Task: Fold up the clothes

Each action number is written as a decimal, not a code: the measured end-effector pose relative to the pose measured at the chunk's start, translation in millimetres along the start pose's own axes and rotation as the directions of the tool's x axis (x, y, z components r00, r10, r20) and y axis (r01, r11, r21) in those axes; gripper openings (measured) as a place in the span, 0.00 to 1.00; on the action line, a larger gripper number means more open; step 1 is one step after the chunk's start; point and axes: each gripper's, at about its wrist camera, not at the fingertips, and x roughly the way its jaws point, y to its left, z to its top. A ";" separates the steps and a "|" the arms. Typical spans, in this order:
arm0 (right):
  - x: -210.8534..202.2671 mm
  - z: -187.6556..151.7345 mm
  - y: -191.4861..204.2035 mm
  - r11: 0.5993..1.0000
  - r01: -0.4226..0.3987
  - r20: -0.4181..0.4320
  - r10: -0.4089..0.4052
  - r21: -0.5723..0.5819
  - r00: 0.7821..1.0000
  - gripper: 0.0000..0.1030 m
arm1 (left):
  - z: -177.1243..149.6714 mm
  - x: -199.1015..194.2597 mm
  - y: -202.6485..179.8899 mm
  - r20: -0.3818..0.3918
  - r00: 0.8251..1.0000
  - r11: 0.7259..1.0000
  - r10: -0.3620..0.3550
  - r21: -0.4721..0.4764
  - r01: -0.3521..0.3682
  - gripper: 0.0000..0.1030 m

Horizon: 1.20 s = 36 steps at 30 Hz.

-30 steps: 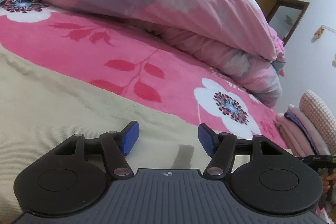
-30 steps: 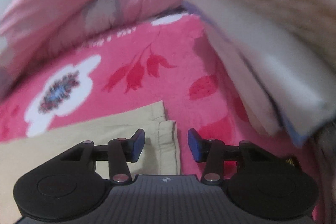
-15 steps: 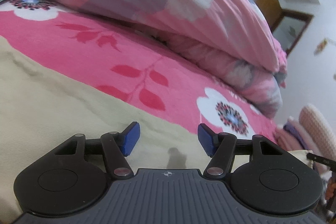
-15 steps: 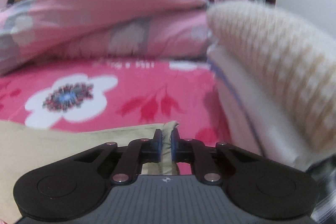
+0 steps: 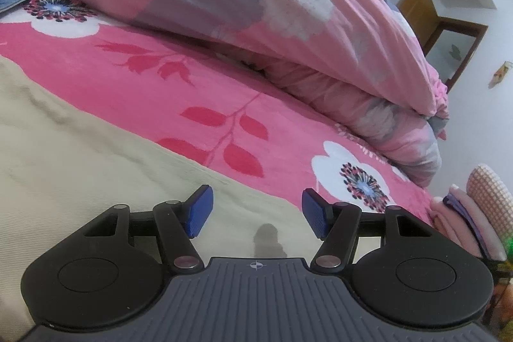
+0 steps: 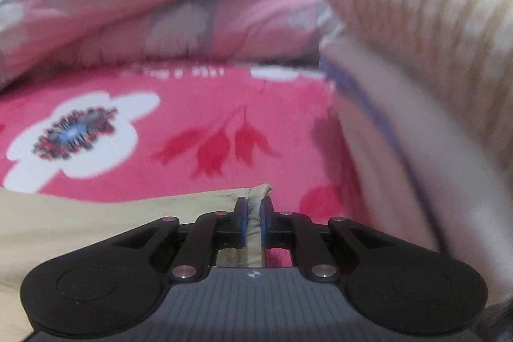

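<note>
On a bed spread with a pink floral blanket (image 5: pixel 198 85), our right claw (image 6: pixel 253 215) pinches the corner of a beige cotton garment (image 6: pixel 96 213) lying flat, while our left claw (image 5: pixel 256 210) hovers over the same garment, jaws apart and empty. Folded clothes (image 6: pixel 416 85) are stacked just beside.

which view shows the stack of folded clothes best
The left wrist view. There the stack of folded clothes sits small but sharp at the right edge, its separate layers easy to tell apart. The right wrist view has it far larger and closer, but blurred and cut off by the frame.
</note>
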 end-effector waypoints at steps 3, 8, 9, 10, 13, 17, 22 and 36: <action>11.4 -8.4 0.5 1.000 0.010 -0.027 -0.010 0.009 1.000 0.11 | -0.3 0.2 0.5 -0.001 1.000 1.000 0.002 0.002 -0.002 0.60; -5.8 -0.4 -5.5 0.996 0.079 -0.042 -0.076 0.052 0.996 0.42 | -0.1 0.7 1.9 -0.004 1.000 1.000 0.000 0.000 0.000 0.60; -16.7 0.6 -7.6 0.994 0.081 -0.021 -0.079 0.067 0.997 0.43 | -0.2 0.8 2.1 -0.004 1.000 1.000 -0.001 -0.001 0.001 0.60; -31.9 0.0 -9.5 0.993 0.073 0.006 -0.074 0.093 0.997 0.45 | -0.2 0.8 2.2 -0.005 1.000 1.000 -0.001 -0.002 0.001 0.60; -78.8 -6.8 -15.8 0.981 0.037 0.065 -0.051 0.192 0.997 0.45 | -0.4 0.9 2.5 -0.005 1.000 1.000 -0.003 -0.003 0.002 0.61; -127.6 -36.8 -23.8 0.928 -0.042 0.058 0.022 0.370 0.998 0.45 | -0.8 1.0 3.2 -0.006 1.000 1.000 -0.006 -0.008 0.006 0.61; -132.4 -83.9 -32.6 0.778 -0.141 -0.008 0.185 0.613 0.983 0.40 | -1.4 0.5 5.2 -0.004 1.000 1.000 -0.021 -0.015 0.021 0.63; -102.4 -67.7 -29.4 0.744 -0.112 0.022 0.129 0.659 0.991 0.01 | -2.4 -0.8 7.1 0.002 0.999 0.999 -0.037 -0.023 0.037 0.64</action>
